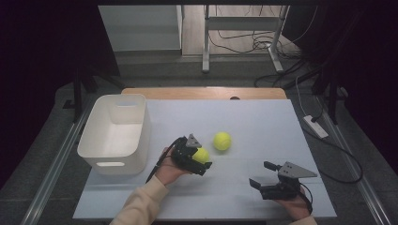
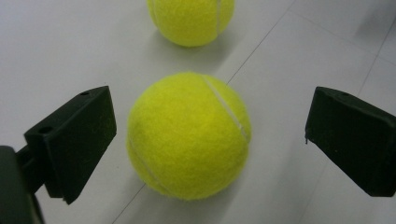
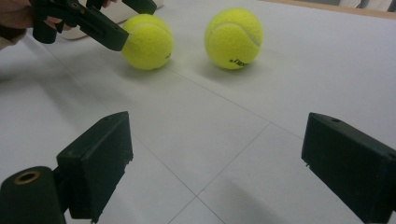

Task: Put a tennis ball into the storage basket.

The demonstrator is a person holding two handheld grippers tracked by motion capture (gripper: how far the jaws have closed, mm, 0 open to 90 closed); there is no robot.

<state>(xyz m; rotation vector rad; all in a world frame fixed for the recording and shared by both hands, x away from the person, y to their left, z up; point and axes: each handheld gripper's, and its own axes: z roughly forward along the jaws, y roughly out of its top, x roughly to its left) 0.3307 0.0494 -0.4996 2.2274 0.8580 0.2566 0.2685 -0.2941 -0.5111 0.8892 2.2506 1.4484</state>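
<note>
A yellow tennis ball (image 2: 189,135) sits on the pale worktop (image 1: 263,122) a little left of the middle, and the left gripper (image 1: 201,159) has its jaws spread to either side of it; in the left gripper view both black jaws stand clear of the felt, the left one close to the ball, the right one with more of a gap, so nothing is pinched. The ball rests on the surface, close to one of the thin seam lines that cross the worktop. Just beyond it, a touch farther from the person and to the right, lies a second tennis ball (image 1: 222,140), apart from the first and with small dark lettering visible in the right gripper view. The hand (image 1: 168,169) holding the left gripper comes in from the near edge in a cream sleeve (image 1: 138,204). Off to the right, well apart from both balls, the right gripper (image 1: 263,175) hovers near the front edge with its jaws wide open on nothing, pointing toward the balls. On the left side of the worktop stands a white plastic bin (image 1: 96,140) with handle slots.
</note>
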